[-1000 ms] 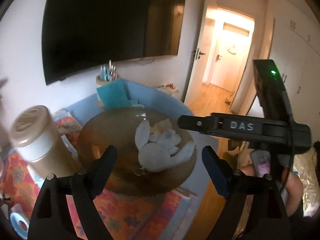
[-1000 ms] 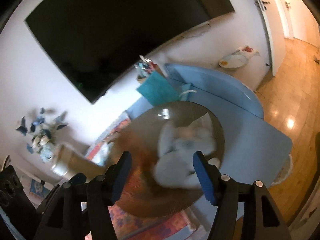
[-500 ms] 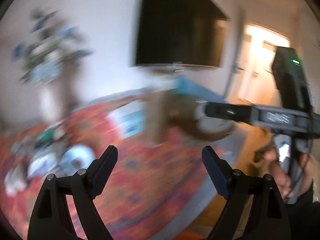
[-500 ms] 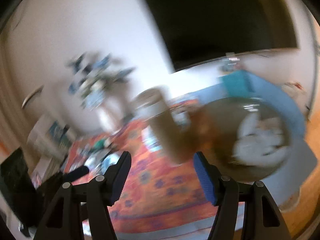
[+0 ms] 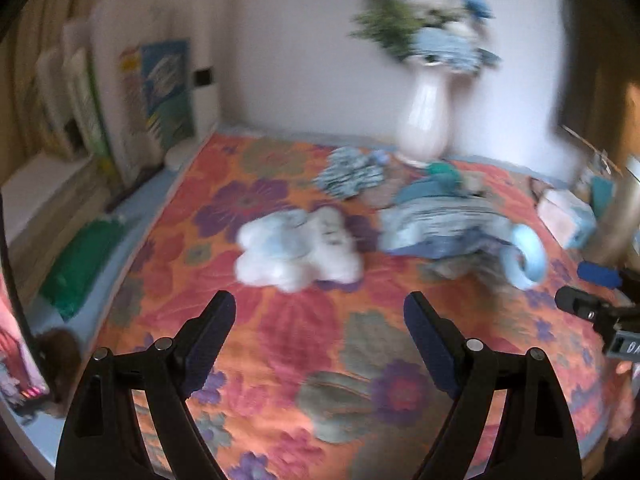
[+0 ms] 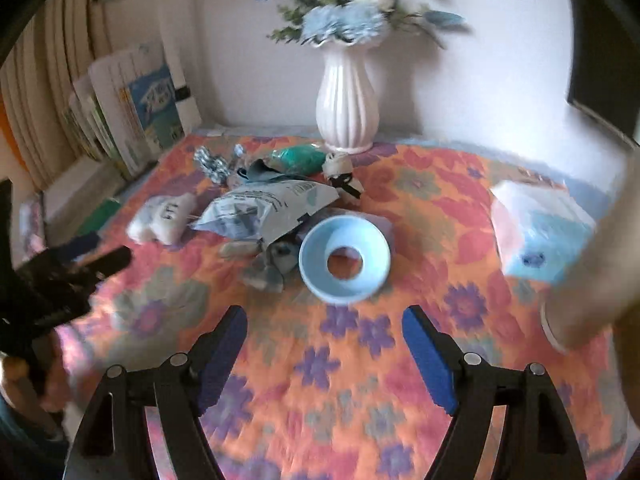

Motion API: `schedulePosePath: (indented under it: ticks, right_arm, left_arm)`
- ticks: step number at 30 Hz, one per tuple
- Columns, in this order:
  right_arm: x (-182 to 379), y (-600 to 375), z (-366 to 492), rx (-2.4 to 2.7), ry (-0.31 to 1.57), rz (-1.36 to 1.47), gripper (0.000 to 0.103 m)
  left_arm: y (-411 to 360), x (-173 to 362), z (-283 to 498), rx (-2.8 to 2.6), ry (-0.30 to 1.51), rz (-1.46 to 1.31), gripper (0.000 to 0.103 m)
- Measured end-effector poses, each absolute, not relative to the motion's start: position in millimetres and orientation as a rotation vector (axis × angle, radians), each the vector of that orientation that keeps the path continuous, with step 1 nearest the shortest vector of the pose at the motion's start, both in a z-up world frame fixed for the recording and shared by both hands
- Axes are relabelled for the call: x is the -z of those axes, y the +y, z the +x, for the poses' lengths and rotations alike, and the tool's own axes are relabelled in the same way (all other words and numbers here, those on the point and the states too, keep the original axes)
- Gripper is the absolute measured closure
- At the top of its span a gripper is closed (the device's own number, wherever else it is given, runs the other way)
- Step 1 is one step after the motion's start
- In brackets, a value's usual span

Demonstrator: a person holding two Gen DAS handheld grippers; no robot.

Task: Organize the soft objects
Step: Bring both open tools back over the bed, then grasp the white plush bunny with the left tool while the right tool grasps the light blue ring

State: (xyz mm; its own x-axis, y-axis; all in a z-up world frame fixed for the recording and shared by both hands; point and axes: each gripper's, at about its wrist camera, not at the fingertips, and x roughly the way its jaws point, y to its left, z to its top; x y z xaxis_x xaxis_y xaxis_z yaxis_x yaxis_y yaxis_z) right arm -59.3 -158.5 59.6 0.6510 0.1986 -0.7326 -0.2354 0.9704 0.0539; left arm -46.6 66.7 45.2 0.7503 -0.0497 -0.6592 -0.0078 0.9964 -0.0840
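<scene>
A fluffy white and pale blue soft bundle (image 5: 298, 250) lies on the flowered cloth (image 5: 304, 344), just ahead of my left gripper (image 5: 320, 312), which is open and empty above the cloth. The same bundle (image 6: 162, 218) shows at the left in the right wrist view. My right gripper (image 6: 324, 328) hovers with its jaws opening and nothing between them, short of a pale blue ring (image 6: 344, 264). Beside the ring lies a crumpled printed plastic bag (image 6: 264, 208) on blue fabric. A green roll (image 6: 298, 158) and a silver-patterned piece (image 6: 212, 164) lie farther back.
A white vase (image 6: 348, 108) with blue flowers stands against the wall. Books (image 6: 132, 108) lean at the left. A tissue pack (image 6: 540, 232) lies at the right, next to a blurred beige canister (image 6: 592, 288). A green bag (image 5: 80, 264) lies beyond the cloth's left edge.
Both views have swung left from the brown bowl of soft pads and the wall screen to the flowered cloth with the vase and clutter. My right jaws stand wider than before.
</scene>
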Motion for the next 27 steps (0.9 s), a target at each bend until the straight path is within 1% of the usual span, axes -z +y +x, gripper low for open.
schedulePosePath:
  ticks: [2,5,11,20,22,24,27]
  right_arm:
    - [-47,-154,-51,-0.227,0.815,-0.062,0.025]
    - [-35,-161,-42,-0.214,0.853,-0.027,0.025]
    - [-35,-181,-41,-0.187,0.84,0.077,0.023]
    - [-38,-176,-46,-0.167,0.816,0.053,0.022]
    - [-38,-178,-47,-0.165,0.813,0.057,0.02]
    - [-39,-180,-48,-0.161,0.807,0.067,0.014]
    - [-39,-187,-48,-0.156,0.815,0.101,0.013]
  left_arm:
    - [75,-42,-42,0.04,0.763,-0.148,0.018]
    - [83,-43,-46,0.06,0.736,-0.198,0.018]
    - [99,-38,-46,0.074,0.739,-0.288,0.018]
    - [126,-34,-52,0.065,0.709,-0.433,0.018]
    - [129,-35,-53,0.05,0.702,-0.444,0.018]
    - [129,-33,-50,0.032,0.724,-0.446,0.018]
    - [131,-34,-40,0.037,0.776,-0.461,0.018]
